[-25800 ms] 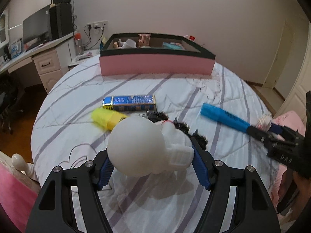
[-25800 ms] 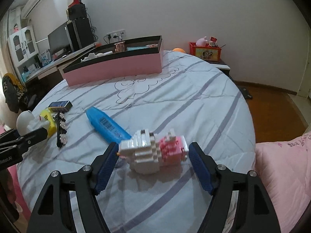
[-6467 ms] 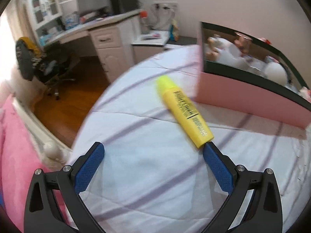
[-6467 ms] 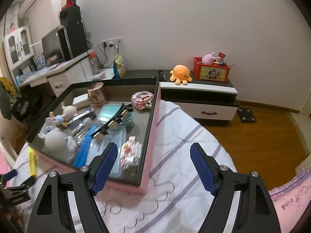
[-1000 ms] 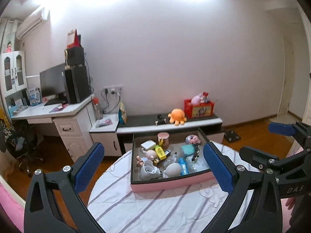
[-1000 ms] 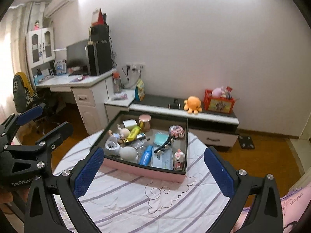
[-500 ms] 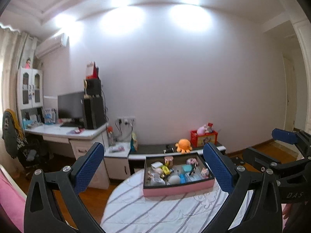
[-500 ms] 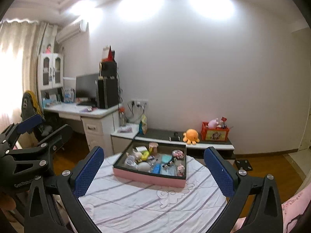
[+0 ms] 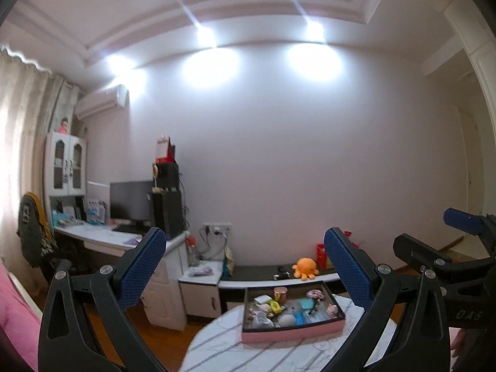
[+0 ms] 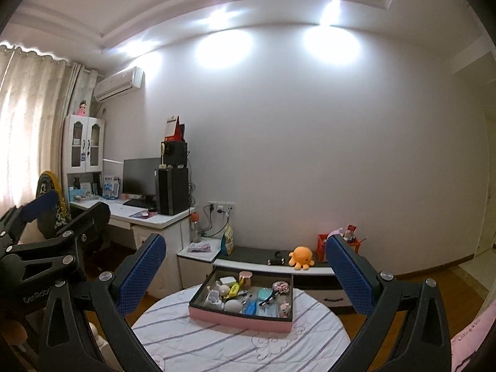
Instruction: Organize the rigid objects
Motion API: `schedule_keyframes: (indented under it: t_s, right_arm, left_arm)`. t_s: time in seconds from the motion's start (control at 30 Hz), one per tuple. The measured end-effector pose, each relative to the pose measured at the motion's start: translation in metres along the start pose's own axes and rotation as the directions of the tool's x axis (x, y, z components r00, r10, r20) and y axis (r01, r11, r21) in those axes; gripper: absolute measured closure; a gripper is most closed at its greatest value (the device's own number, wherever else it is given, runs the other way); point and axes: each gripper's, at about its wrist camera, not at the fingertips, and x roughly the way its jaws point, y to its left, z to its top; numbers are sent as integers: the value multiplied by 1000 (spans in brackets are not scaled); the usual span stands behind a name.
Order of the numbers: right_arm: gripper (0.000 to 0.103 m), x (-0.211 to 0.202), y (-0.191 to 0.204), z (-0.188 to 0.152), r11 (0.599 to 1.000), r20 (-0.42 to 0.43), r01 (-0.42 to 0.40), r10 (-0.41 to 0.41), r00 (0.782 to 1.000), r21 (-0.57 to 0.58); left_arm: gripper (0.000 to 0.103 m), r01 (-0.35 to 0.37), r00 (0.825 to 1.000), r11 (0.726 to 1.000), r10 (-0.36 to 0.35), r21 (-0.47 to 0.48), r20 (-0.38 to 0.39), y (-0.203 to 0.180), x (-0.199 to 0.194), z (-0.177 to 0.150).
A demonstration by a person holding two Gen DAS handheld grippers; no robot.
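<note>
Pink box packed, both grippers held high and empty.

I see the pink storage box [image 10: 241, 321] sitting on the far part of the round bed with its striped white cover [image 10: 217, 347], well below and ahead of both tools; inside it lie a yellow marker [image 10: 234, 290], a blue tube [image 10: 250, 307], a white round toy [image 10: 233, 305], a copper-coloured cup [image 10: 245, 278] and other small items too small for me to name. My right gripper [image 10: 245, 274] has its blue-padded jaws spread wide with nothing between them, and my left gripper [image 9: 243, 268] is spread wide and empty too. Behind the bed stand a low cabinet with an orange octopus plush [image 10: 299, 257], and a white desk [image 10: 148, 217] with a monitor [image 10: 139, 176].
</note>
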Motion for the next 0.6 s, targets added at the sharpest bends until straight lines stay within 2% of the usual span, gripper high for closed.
schedule_keyframes:
  t_s: [0.2, 0.4, 0.6]
  right_arm:
    - [0, -15, 0, -12, 999, 19, 32, -32, 999, 35]
    - [0, -28, 3, -16, 994, 44, 104, -105, 994, 9]
    - [0, -37, 5, -17, 990, 70, 139, -138, 988, -8]
  left_arm:
    - [0, -12, 1000, 1000, 11, 17, 20, -5, -9, -8]
    - [0, 1, 1000, 1000, -1, 0, 29, -5, -14, -14]
    - [0, 21, 999, 1000, -20, -17, 34, -4, -16, -18]
